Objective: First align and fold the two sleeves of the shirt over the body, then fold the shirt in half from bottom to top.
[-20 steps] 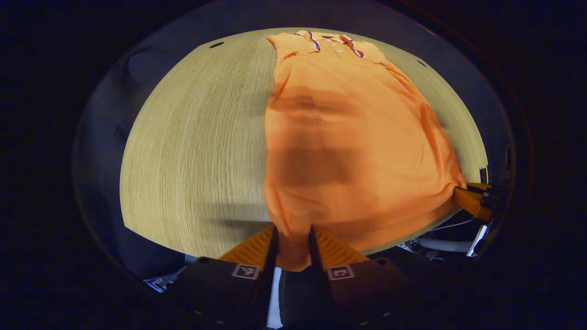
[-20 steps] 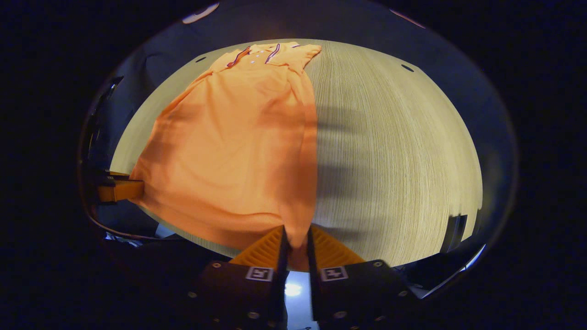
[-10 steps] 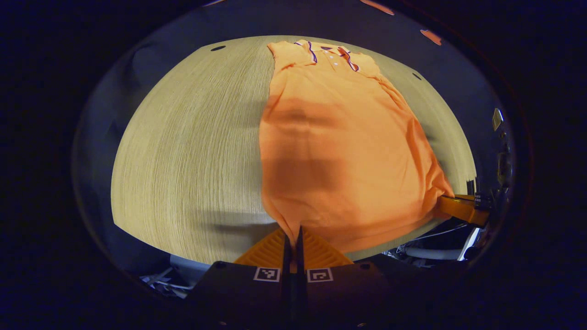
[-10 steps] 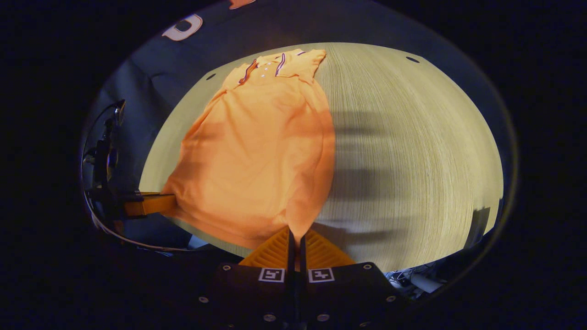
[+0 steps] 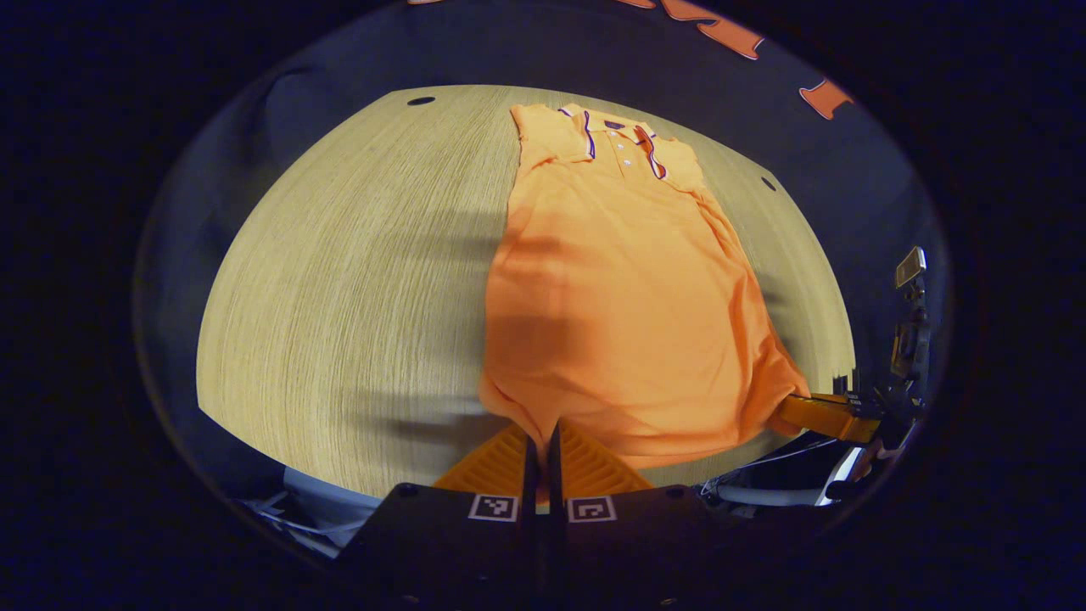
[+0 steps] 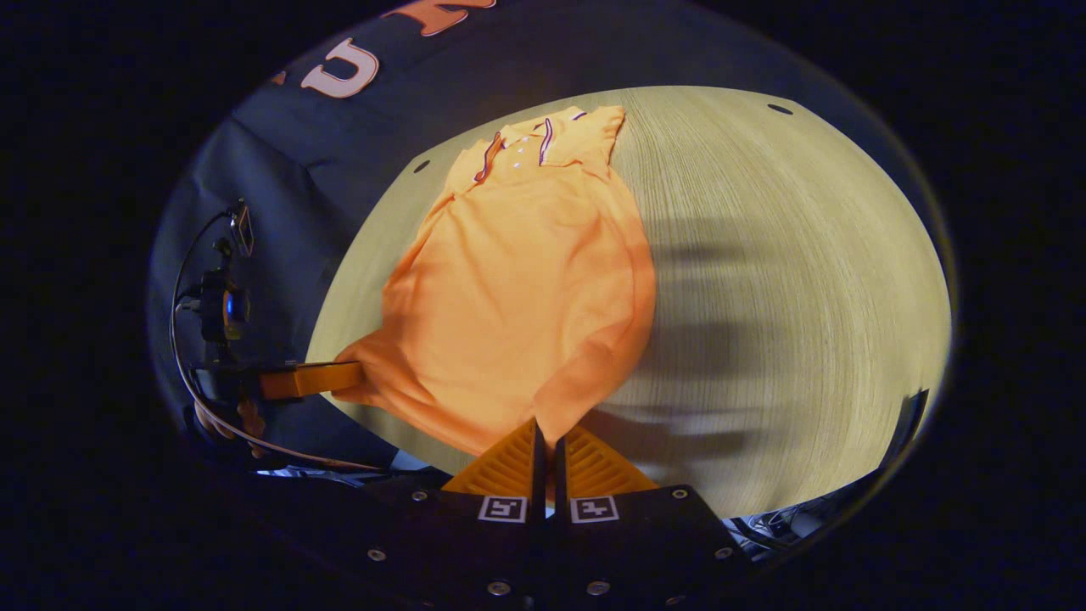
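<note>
An orange polo shirt (image 5: 624, 297) lies lengthwise on the wooden table (image 5: 339, 280), collar at the far end, sleeves folded in over the body. My left gripper (image 5: 541, 431) is shut on the shirt's bottom-left hem corner, lifted off the table. In the right gripper view the same shirt (image 6: 517, 288) stretches away from my right gripper (image 6: 549, 428), which is shut on the bottom-right hem corner. Each gripper appears in the other's view: the right gripper (image 5: 814, 412) at the far hem corner, the left gripper (image 6: 331, 378) likewise.
The wooden table (image 6: 780, 297) stretches bare on either side of the shirt. Small dark holes (image 5: 420, 101) mark its far corners. A person's hand (image 6: 221, 420) and a cable (image 6: 280, 454) show behind the left gripper. Dark cloth walls surround the table.
Both grippers closed fully on the hem corners and rose, lifting the bottom edge. The shirt's near end now hangs off the table and looks shorter in both views.
</note>
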